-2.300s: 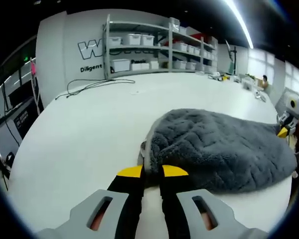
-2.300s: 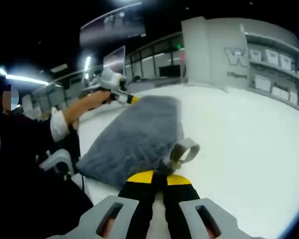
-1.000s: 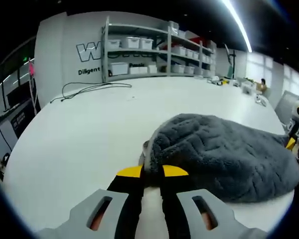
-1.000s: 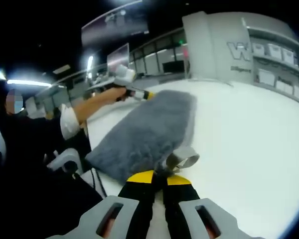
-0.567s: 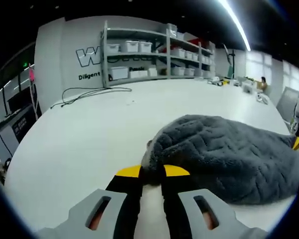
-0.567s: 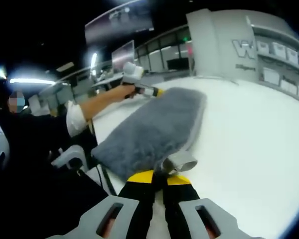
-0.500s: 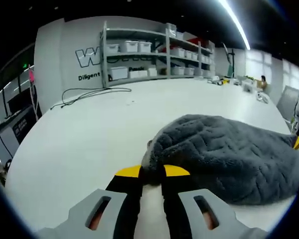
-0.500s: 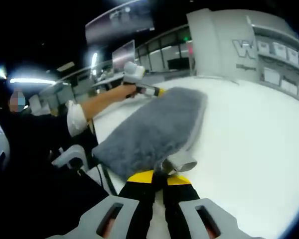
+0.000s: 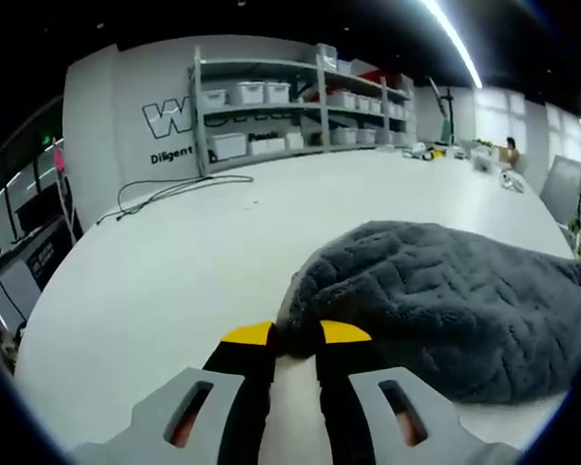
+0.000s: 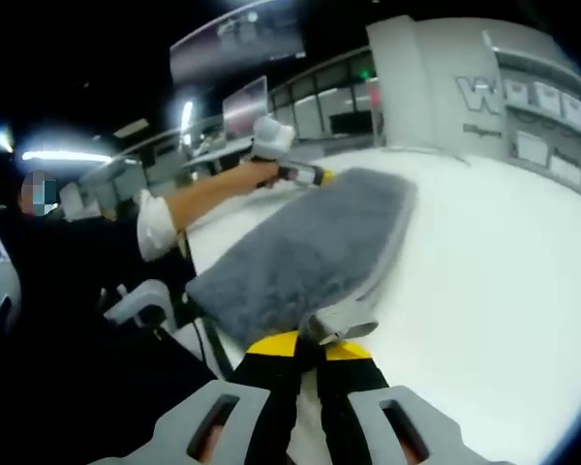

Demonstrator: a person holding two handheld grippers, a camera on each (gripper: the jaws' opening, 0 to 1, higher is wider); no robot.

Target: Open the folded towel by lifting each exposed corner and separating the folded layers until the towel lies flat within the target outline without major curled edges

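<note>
My left gripper view sits low, just above the white table [image 9: 174, 242], looking forward along its own jaws toward the shelving [image 9: 271, 97] on the far wall. My right gripper view looks from the opposite end, back toward the left gripper [image 10: 315, 177] (held out in a hand). Both share the grey towel [image 9: 445, 300], seen close up.

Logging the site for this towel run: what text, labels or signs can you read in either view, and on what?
"W": large outlined letter on the wall, cut off by the shelf; also seen in the right gripper view.
"Diligent": small line under it; the rest is hidden behind the shelf.
Bins: no label legible.
Towel, left gripper, right gripper: no text.
</note>
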